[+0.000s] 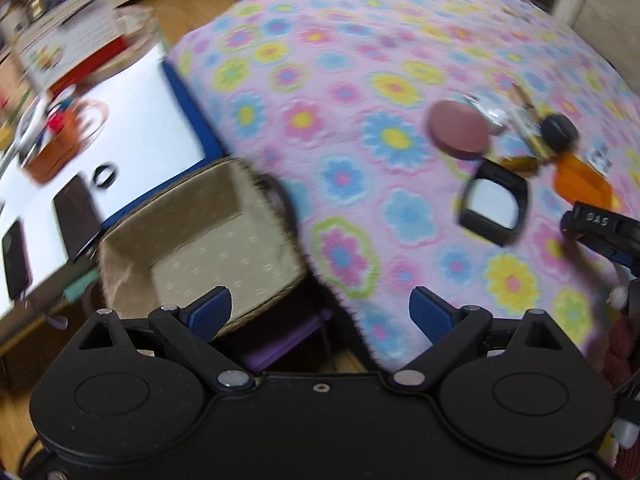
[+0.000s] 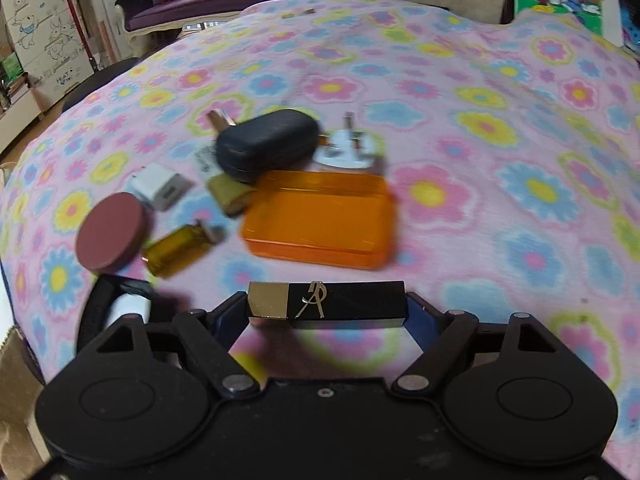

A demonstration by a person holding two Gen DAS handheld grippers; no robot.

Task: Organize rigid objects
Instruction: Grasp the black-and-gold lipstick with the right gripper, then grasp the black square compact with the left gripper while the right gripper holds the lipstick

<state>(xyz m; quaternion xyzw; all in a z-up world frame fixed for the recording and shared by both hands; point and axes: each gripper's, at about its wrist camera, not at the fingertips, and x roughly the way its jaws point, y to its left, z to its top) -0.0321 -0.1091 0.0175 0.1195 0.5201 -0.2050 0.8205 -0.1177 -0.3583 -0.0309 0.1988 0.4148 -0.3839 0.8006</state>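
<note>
Fleece, basket, then one black lipstick tube

Fleece in pink with bright flowers, the blanket (image 2: 500, 128) carries everything. Next in size is the woven basket (image 1: 192, 236) with its pale lining, empty as far as I can see and sitting at the blanket's edge; only the left wrist view shows it properly, along with the white table (image 1: 132, 120) behind it. The left gripper (image 1: 320, 312) hangs over the basket's near corner, jaws wide apart with nothing between them.

The right wrist view gives the clutter instead: an orange translucent box (image 2: 320, 220), a dark oval case (image 2: 266, 144) touching its far edge, a dusty-pink round compact (image 2: 110, 232), an amber bottle (image 2: 176, 250) just beside it, a white charger cube (image 2: 160, 186).

Smallest and most to the point, a black-and-gold lipstick tube (image 2: 328, 304) lies crosswise in the right gripper (image 2: 328, 312), both pads pressing its ends, above the blanket. I'd judge this the carry step: the tube now needs taking across to the basket and releasing there.
</note>
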